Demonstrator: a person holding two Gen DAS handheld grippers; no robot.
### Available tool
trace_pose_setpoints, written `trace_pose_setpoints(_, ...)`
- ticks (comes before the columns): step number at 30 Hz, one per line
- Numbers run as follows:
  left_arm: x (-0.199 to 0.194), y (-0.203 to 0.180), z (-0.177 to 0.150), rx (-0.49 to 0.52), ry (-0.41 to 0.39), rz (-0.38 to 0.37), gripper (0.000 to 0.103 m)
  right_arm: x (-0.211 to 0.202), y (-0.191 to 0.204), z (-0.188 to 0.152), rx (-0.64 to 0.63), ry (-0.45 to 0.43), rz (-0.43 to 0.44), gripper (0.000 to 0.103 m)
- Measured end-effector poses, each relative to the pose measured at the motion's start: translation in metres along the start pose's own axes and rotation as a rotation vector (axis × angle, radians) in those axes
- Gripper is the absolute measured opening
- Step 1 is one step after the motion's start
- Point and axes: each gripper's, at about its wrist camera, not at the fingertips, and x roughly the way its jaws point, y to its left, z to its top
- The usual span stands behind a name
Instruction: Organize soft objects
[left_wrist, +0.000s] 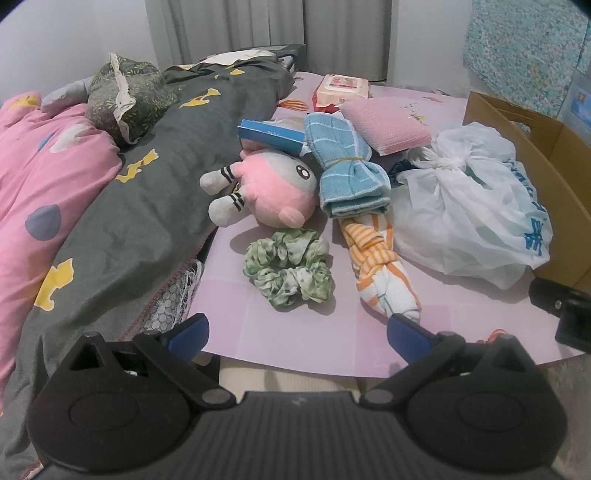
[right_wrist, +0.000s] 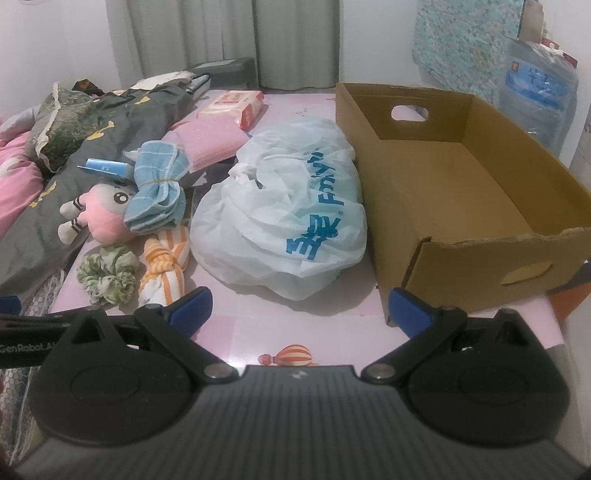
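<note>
Both claws, left claw (left_wrist: 295, 328) and right claw (right_wrist: 299, 306), gaped wide and empty; the green scrunchie (left_wrist: 287, 272) at frame centre looked light, squashy, best pinched across its bunched ring.

A pink patterned table (right_wrist: 325, 328) carries everything. Along its right edge stands an open cardboard box (right_wrist: 461, 206), with a tied white plastic bag (right_wrist: 280, 218) just beside it. Toward the left edge lie a green scrunchie (left_wrist: 288, 267), an orange-striped knotted cloth (left_wrist: 380, 266) and a pink plush toy (left_wrist: 266, 188). A wipes pack (right_wrist: 236, 105) sits at the far edge.
</note>
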Motion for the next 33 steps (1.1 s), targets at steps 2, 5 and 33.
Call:
trace_pose_setpoints(2,0.0000,-0.0001,0.0001,0.000,0.000,0.000,0.103,0.0005,-0.0004,-0.0001,0.003,0.003,0.001,0.102)
trace_pose_setpoints(5,0.0000,-0.0001,0.0001,0.000,0.000,0.000,0.103,0.0004,-0.0003,-0.0002,0.003,0.004,-0.001,0.102)
trace_pose_setpoints(33,-0.0012,-0.0022,0.0023,0.018,-0.008,0.005,0.103,0.0000,-0.0022,-0.0007,0.019,0.009,-0.007,0.102)
